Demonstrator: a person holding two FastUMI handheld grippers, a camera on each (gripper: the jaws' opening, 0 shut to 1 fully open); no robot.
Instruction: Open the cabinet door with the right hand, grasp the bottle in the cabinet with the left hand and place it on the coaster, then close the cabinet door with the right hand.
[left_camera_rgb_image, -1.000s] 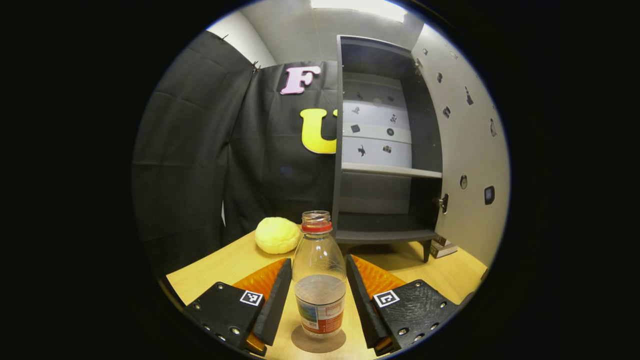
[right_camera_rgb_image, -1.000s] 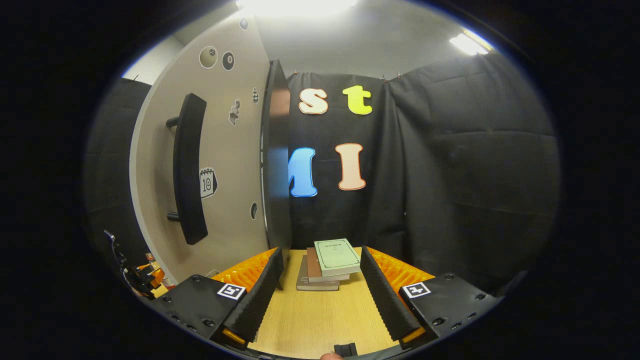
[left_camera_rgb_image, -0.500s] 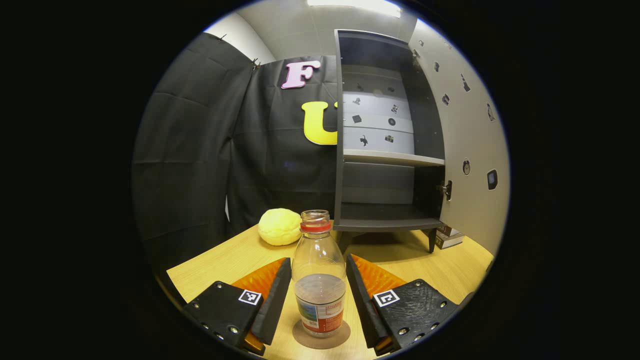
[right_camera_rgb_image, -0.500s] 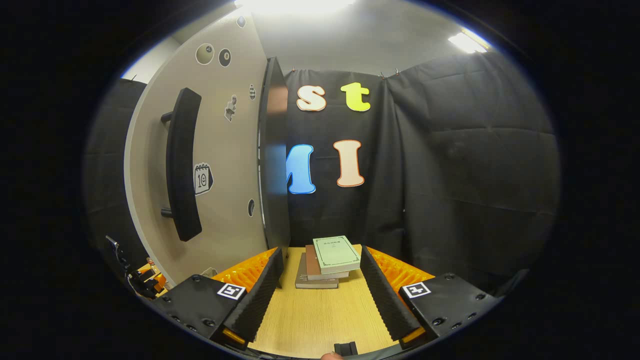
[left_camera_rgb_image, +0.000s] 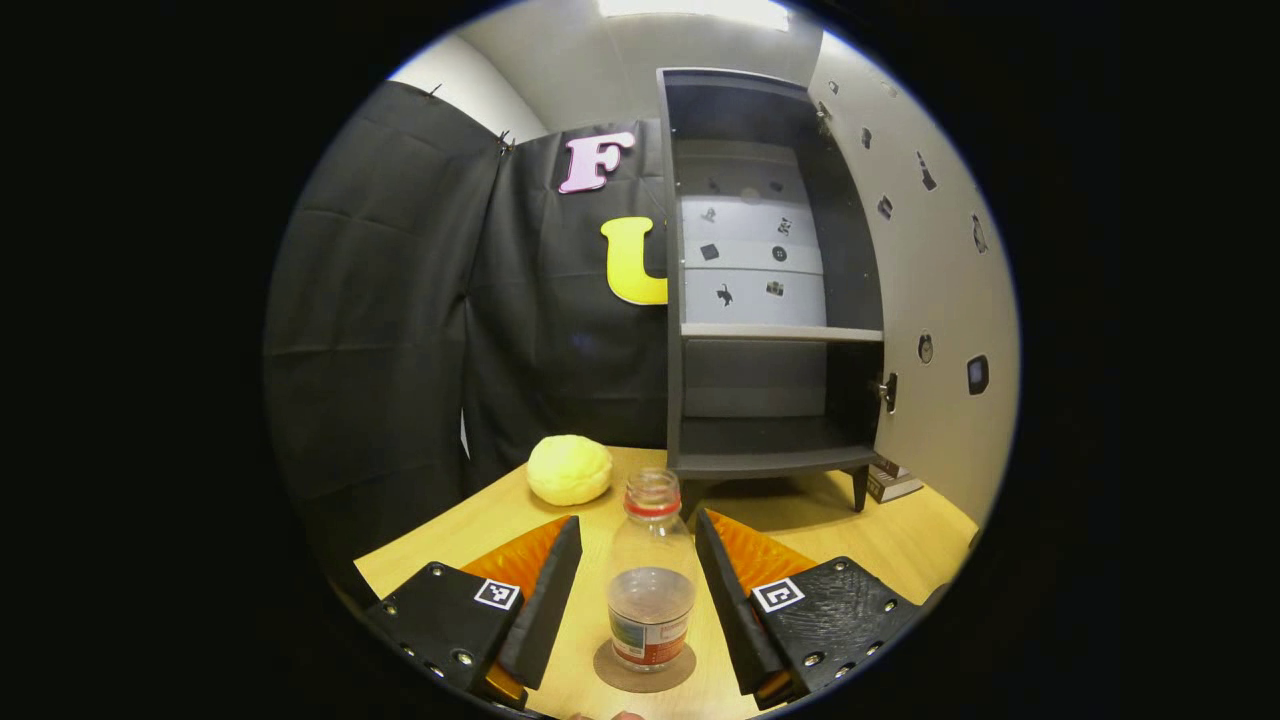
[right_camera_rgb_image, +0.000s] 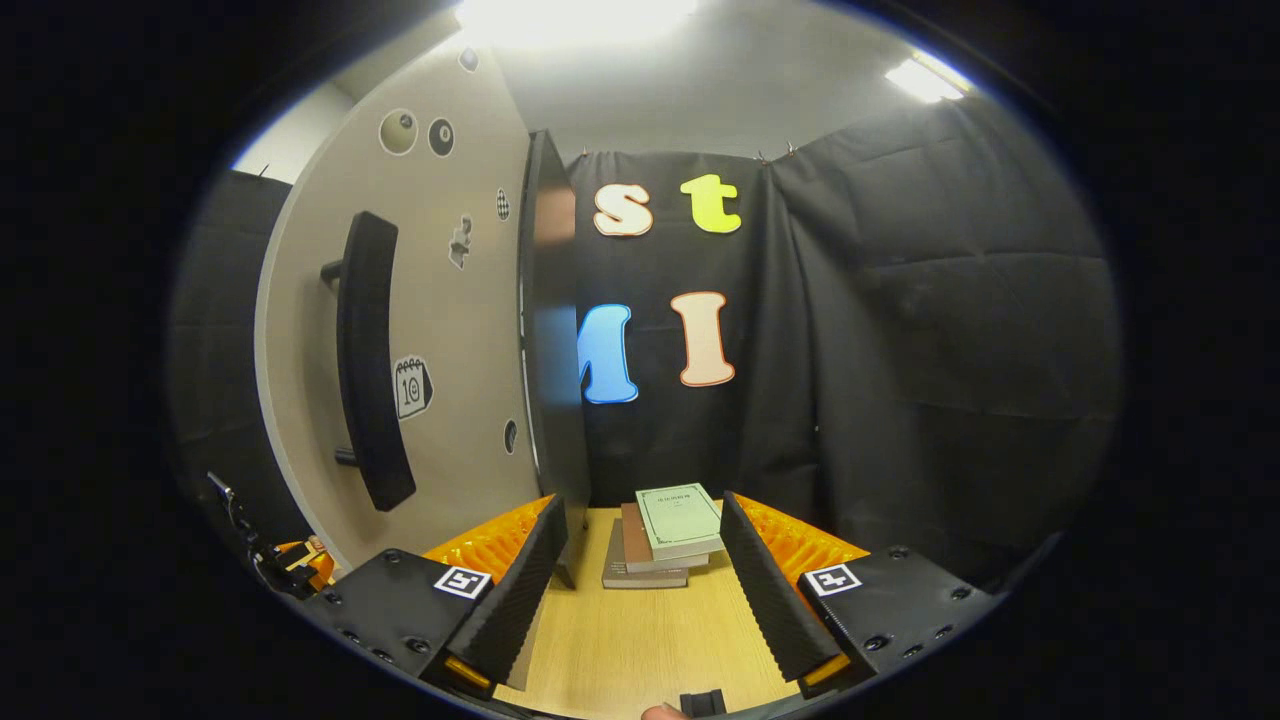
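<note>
Bottle (left_camera_rgb_image: 652, 585) on coaster (left_camera_rgb_image: 643, 668), cabinet door (right_camera_rgb_image: 440, 330) left to close.
We are seeing the bottle standing upright on the coaster near the table's (left_camera_rgb_image: 880, 540) front edge, between the wide-open fingers of our left gripper (left_camera_rgb_image: 640, 600), which are not touching it. Our right gripper (right_camera_rgb_image: 632, 590) is spread wide and empty beside the open door's handle (right_camera_rgb_image: 368, 360). Books (right_camera_rgb_image: 665, 535) are lying near the table's back edge, before the black cloth wall.

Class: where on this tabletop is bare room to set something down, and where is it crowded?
Free: the table between the yellow bun and the left gripper; also before the book stack. Crowded: around the bottle on its coaster.
</note>
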